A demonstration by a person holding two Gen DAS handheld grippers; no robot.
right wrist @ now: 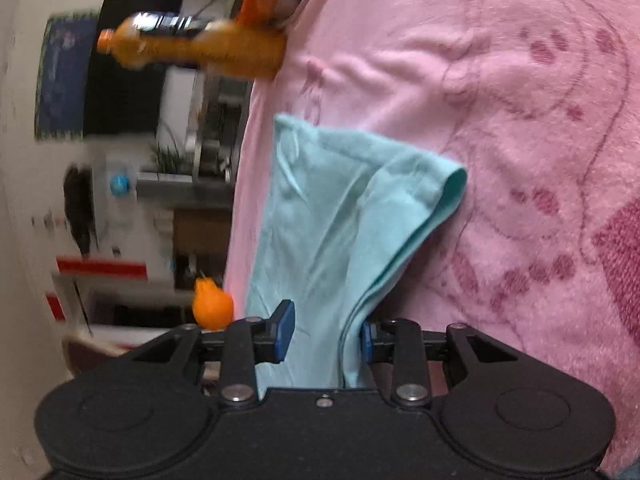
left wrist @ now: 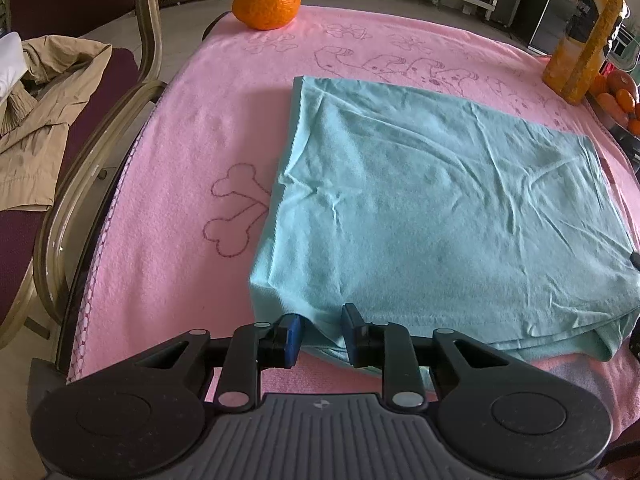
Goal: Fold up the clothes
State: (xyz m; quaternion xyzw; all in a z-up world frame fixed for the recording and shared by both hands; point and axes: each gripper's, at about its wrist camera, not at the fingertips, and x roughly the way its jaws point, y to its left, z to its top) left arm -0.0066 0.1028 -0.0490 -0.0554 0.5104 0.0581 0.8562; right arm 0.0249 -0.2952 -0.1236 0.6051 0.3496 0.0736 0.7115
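The left tool [left wrist: 320, 336] sits half open at the near edge of the folded teal shirt [left wrist: 440, 208]; the right tool [right wrist: 326, 334], jaws apart, has shirt cloth between them on the pink towel [left wrist: 180, 152].

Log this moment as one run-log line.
step: folding teal shirt | left hand-held gripper: open, at near hem | right hand-held gripper: open, cloth between fingers | surface: pink towel

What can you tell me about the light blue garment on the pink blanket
The light blue garment is thin, soft knit fabric, creased, folded into a rough rectangle of several layers lying flat on the pink blanket. The left gripper stands open at its near edge. In the right wrist view, its edge runs between the open pads of the right gripper.
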